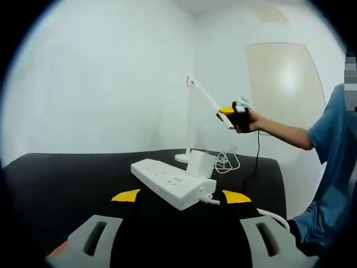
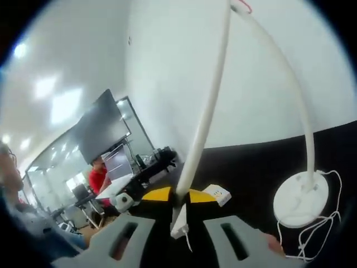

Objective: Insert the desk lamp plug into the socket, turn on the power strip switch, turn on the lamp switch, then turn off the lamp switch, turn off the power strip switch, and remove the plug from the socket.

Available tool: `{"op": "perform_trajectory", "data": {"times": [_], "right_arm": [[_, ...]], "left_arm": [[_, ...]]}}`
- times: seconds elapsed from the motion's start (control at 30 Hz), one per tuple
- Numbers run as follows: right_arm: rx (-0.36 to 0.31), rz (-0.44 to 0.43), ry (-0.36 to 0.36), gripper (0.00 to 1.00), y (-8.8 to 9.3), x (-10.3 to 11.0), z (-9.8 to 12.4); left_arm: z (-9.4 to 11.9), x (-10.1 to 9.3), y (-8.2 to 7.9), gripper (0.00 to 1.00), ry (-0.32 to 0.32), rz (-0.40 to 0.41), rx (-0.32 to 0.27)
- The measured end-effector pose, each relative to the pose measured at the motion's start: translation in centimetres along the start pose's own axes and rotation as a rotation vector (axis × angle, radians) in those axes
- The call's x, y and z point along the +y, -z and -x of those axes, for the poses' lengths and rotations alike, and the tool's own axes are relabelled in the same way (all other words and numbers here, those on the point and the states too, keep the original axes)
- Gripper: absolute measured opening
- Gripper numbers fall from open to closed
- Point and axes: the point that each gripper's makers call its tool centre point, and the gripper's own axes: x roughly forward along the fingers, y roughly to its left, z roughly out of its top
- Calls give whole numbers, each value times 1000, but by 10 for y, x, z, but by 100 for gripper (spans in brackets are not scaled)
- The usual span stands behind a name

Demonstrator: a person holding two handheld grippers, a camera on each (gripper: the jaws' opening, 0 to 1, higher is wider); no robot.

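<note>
A white power strip [image 1: 173, 181] lies on the black table [image 1: 67, 178], just beyond my left gripper [image 1: 181, 196], which is open and holds nothing. A white plug block [image 1: 199, 163] stands on the strip's far end and looks seated in a socket. Behind it the white desk lamp [image 1: 191, 84] rises from its round base [image 1: 182, 158]. My right gripper [image 1: 234, 114], held by a person's hand, is up at the lamp head. In the right gripper view, the right gripper [image 2: 179, 196] is shut on the lamp head bar [image 2: 209, 111], with the base [image 2: 301, 198] and the strip [image 2: 216, 193] below.
The lamp's white cord [image 1: 227, 163] lies coiled by the base, and the strip's cable [image 1: 273, 215] runs off the table's right side. A person in a blue sleeve [image 1: 329, 167] stands at the right. White walls are close behind the table. A person in red [image 2: 99, 178] sits far off.
</note>
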Motion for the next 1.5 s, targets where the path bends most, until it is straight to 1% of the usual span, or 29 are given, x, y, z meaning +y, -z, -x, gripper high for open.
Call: {"op": "perform_trajectory", "data": {"times": [0.2,0.53,0.73,0.83,0.93,1.07,1.3,1.5], "right_arm": [[-3,-7,-2,12,-2,11,1],[-6,-17,-12,12,-14,6,6],[-17,-30,-29,12,-13,20,5],[-18,-31,-35,12,-15,24,6],[-18,-36,-42,12,-16,28,8],[-19,-40,-48,12,-20,29,10],[-28,-58,-66,13,-21,45,9],[-25,-60,-71,13,-21,58,7]], "left_arm": [[1,4,-1,53,-2,10,-9],[0,6,-1,52,-2,13,-10],[-1,7,0,52,-3,15,-9],[-1,7,1,52,-4,14,-7],[-1,4,1,52,-5,14,-7],[0,4,1,52,-6,16,-8],[0,0,0,52,-8,20,-11],[4,3,0,52,-9,23,-13]]}}
